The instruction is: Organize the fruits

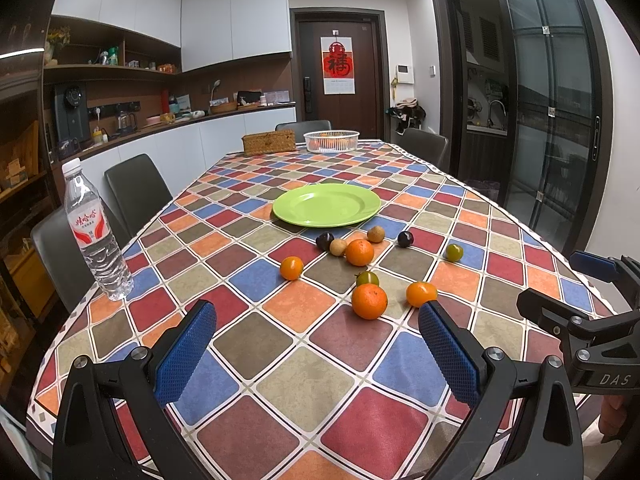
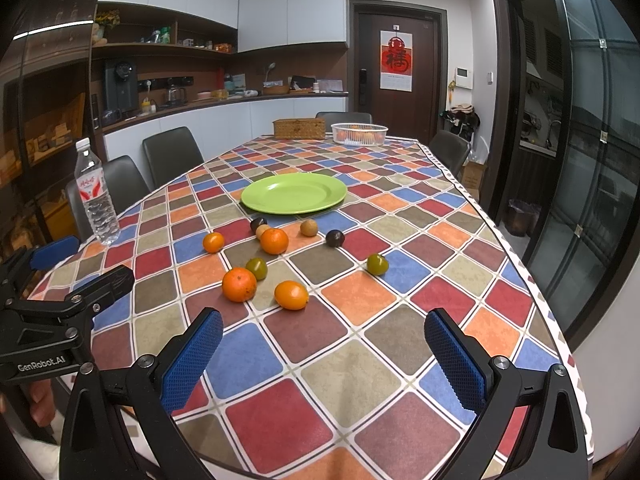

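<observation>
We hold both the left gripper [image 1: 316,344] and right gripper [image 2: 323,350] wide and empty — the loose fruits [image 1: 369,301] cluster just before the bare green plate [image 1: 326,204], so a careless pinch likely rolls one off the table [image 1: 280,392].

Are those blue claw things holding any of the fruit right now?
No. Both the left hand-held gripper and the right hand-held gripper are open and empty; the fruit lies loose on the table.
</observation>
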A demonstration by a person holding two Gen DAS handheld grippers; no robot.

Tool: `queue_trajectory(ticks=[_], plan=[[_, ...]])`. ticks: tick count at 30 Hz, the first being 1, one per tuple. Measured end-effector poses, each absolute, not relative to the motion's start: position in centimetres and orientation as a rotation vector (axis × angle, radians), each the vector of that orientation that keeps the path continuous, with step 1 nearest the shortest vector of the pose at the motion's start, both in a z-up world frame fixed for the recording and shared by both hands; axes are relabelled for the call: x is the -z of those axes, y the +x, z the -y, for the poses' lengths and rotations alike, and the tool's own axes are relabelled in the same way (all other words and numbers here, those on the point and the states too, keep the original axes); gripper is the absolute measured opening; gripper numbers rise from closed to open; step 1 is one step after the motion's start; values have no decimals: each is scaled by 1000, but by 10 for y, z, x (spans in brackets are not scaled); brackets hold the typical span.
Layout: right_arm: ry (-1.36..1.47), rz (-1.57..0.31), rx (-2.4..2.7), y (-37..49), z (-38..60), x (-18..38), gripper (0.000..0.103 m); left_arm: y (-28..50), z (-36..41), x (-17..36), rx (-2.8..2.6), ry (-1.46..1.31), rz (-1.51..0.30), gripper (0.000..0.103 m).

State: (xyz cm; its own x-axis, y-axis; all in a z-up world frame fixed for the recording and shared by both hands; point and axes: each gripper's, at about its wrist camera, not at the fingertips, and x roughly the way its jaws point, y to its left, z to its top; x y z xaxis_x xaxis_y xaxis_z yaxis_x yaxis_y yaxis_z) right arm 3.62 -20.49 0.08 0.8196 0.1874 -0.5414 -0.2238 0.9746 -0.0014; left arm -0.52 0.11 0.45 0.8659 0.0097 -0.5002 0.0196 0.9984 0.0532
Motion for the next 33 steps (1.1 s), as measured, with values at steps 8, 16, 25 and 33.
queue_trajectory(ticks=[8,16,25,33], plan=[[-66,-569,-219,37,205,0,102,-5,-1,-5,7,57,-525,103],[-68,-574,-220,35,201,1,102,-2,2,-4,17,63,-535,103],[-123,-536,-232,44,198,2,102,6,6,-1,52,117,-516,103],[-176,-542,-283,64,195,8,102,23,14,7,130,176,-507,99]])
